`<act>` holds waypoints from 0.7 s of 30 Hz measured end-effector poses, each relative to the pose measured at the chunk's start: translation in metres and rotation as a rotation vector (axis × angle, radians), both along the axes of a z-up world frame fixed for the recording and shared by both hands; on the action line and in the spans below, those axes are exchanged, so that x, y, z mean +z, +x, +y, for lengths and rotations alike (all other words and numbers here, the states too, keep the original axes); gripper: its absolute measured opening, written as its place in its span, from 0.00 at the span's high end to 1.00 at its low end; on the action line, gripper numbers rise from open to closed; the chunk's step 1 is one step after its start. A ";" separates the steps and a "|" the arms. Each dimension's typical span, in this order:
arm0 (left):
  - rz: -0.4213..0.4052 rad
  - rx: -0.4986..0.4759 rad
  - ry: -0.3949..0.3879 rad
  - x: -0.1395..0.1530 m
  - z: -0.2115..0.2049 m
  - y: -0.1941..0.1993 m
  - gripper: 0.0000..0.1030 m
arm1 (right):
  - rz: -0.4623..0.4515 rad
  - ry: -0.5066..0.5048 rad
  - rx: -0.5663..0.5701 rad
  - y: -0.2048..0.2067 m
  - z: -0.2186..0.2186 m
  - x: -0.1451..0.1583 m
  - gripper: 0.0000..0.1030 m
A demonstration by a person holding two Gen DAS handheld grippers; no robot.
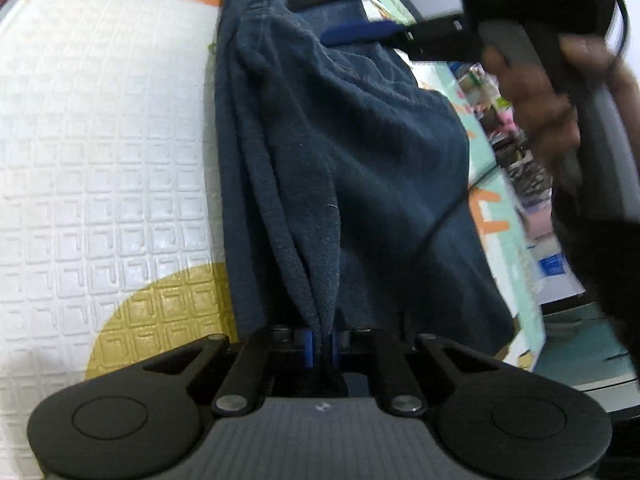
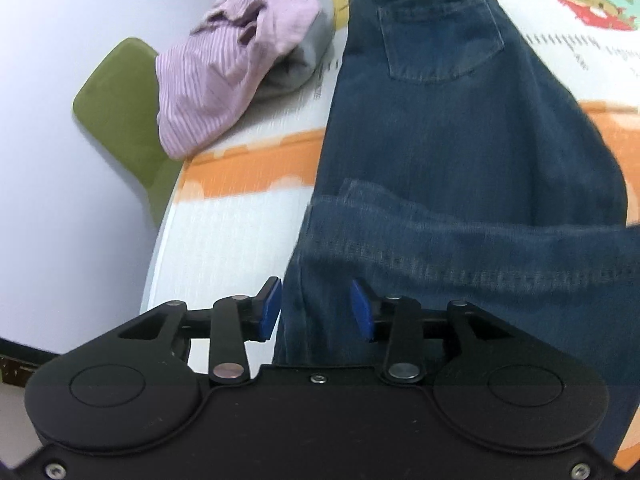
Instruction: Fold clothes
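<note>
Dark blue jeans (image 2: 452, 128) lie on a patterned play mat (image 2: 248, 172), back pocket up, with one end folded across the middle. My left gripper (image 1: 322, 348) is shut on a pinched fold of the jeans (image 1: 320, 184), which rises in a ridge from the blue pads. My right gripper (image 2: 316, 308) stands open, its blue pads apart on either side of the jeans' near edge without pressing on it. In the left wrist view the right gripper (image 1: 360, 34) hangs above the far part of the jeans, held by a hand (image 1: 552, 92).
A crumpled pink striped garment (image 2: 232, 60) over a grey one (image 2: 312, 52) sits at the mat's far left edge. A green cushion (image 2: 120, 104) lies on the pale floor beside it. The white embossed mat (image 1: 100, 140) has a yellow circle (image 1: 168, 312) near my left gripper.
</note>
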State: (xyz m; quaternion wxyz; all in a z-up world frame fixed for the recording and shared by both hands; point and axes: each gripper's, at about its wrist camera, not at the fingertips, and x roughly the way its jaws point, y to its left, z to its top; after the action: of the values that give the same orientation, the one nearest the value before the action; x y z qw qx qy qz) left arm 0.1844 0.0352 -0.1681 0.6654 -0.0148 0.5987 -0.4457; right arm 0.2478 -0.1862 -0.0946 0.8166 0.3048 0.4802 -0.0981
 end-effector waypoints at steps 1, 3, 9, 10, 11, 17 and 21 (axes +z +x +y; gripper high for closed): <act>-0.013 -0.005 0.013 0.002 -0.002 -0.002 0.91 | 0.004 -0.002 -0.004 0.004 -0.002 0.001 0.60; -0.030 -0.011 0.026 0.004 -0.005 -0.005 0.91 | 0.017 -0.009 -0.017 0.013 -0.004 0.002 0.60; -0.043 -0.013 0.037 0.003 -0.002 -0.008 0.91 | 0.077 -0.118 -0.009 0.050 -0.004 0.001 0.57; -0.041 -0.010 0.037 0.003 -0.002 -0.008 0.91 | 0.089 -0.124 0.000 0.055 -0.003 -0.001 0.56; -0.041 -0.010 0.038 0.003 -0.001 -0.008 0.90 | 0.100 -0.127 0.009 0.058 -0.001 -0.003 0.56; -0.057 -0.013 0.052 0.005 -0.006 -0.013 0.89 | 0.164 -0.181 0.067 0.077 0.016 -0.016 0.51; -0.070 -0.015 0.068 0.008 -0.012 -0.018 0.89 | 0.202 -0.279 0.103 0.081 0.032 -0.025 0.65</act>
State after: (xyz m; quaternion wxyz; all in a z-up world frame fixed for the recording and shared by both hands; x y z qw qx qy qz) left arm 0.1662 0.0232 -0.1605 0.6828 0.0278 0.5897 -0.4304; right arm 0.3289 -0.1545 -0.1194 0.8025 0.1521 0.5566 -0.1519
